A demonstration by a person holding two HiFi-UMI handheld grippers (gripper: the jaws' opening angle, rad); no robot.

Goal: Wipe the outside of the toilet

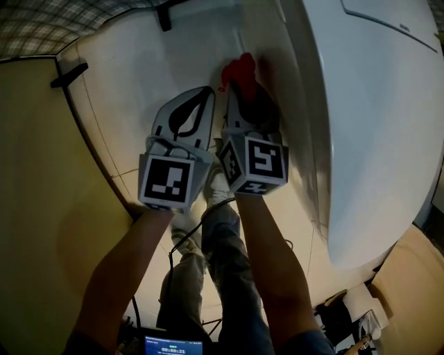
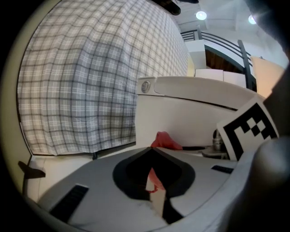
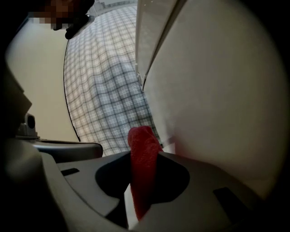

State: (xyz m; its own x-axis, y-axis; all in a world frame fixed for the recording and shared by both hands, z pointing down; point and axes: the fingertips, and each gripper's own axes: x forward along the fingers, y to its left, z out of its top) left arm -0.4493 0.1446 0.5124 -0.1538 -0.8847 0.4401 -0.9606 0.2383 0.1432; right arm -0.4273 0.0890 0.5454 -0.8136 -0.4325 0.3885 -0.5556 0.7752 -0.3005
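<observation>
The white toilet (image 1: 374, 104) fills the right of the head view; its tank and lid (image 2: 181, 113) stand ahead in the left gripper view. My right gripper (image 1: 243, 76) is shut on a red cloth (image 1: 239, 68), which presses against the toilet's side wall (image 3: 217, 90). In the right gripper view the red cloth (image 3: 144, 167) runs up between the jaws and sticks out past my right gripper (image 3: 144, 149). My left gripper (image 1: 208, 90) hangs just left of it, shut, with its tips (image 2: 152, 149) touching, and the cloth (image 2: 165, 140) shows just beyond them.
A plaid curtain (image 2: 81, 81) hangs behind the toilet and at the floor's far edge (image 1: 41, 21). The pale floor (image 1: 125, 90) meets a beige wall (image 1: 41, 208) on the left. The person's legs (image 1: 222, 263) and shoes stand below the grippers. A black bracket (image 1: 69, 74) sits at the floor's edge.
</observation>
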